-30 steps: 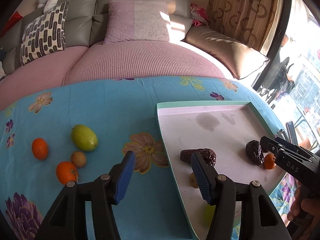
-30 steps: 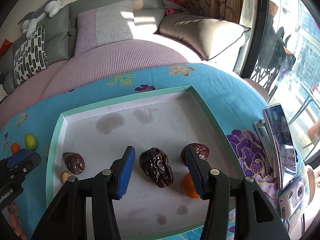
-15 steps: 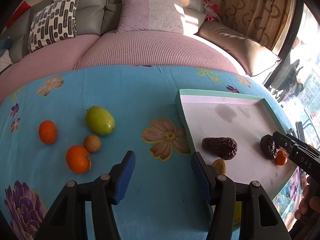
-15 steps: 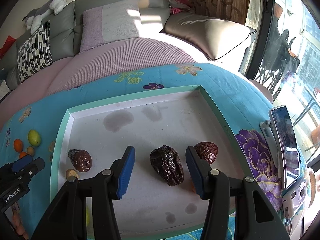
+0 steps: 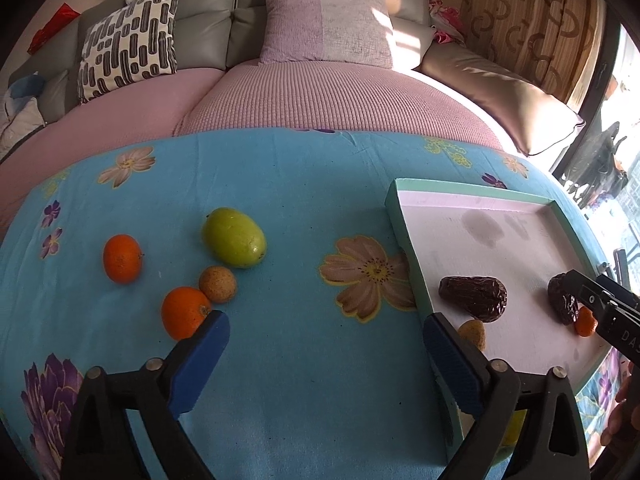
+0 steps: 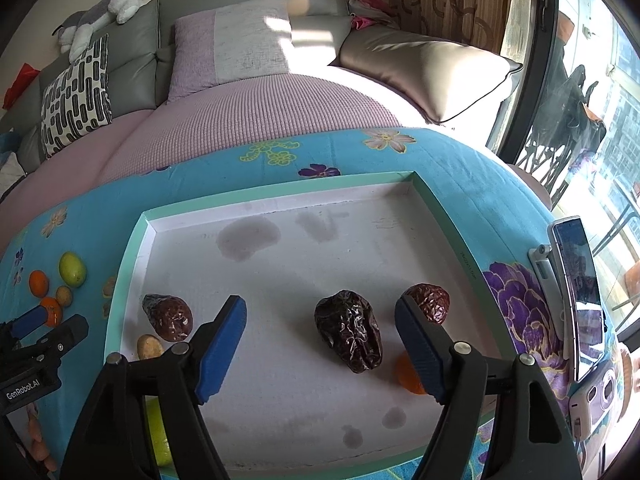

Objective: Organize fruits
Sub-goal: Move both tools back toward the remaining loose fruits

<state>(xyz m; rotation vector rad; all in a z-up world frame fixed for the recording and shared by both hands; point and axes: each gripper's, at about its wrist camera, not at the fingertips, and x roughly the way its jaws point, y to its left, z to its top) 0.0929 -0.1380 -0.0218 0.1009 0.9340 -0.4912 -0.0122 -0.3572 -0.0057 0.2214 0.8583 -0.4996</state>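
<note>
Between the blue pads of our left tongs (image 5: 325, 354), which stand spread wide and hold nothing, we see only bare blue flowered cloth on the bench (image 5: 300, 380). Just off the left pad's tip lies an orange (image 5: 183, 311), touching or nearly touching a small brown fruit (image 5: 217, 284) beyond it. Farther out sits a green fruit (image 5: 234, 237), and to its left, well apart, a second orange (image 5: 122, 258). By the right pad begins the tray (image 5: 404, 236), green-rimmed and white inside, with a dark date (image 5: 473, 298) and a small tan fruit (image 5: 473, 332) near its edge.

Our right tongs (image 6: 320, 334) hang over the tray, likewise spread and empty. A wrinkled date (image 6: 349, 335) lies in the gap, nearer the right pad. Another date (image 6: 427, 307) peeks out just past that pad's tip, and a small orange (image 6: 407, 374) is partly hidden behind it. Off to the left in the tray lies a third date (image 6: 168, 317) (glossier than the others). A phone (image 6: 578, 300) stands on the bench at the right.
</note>
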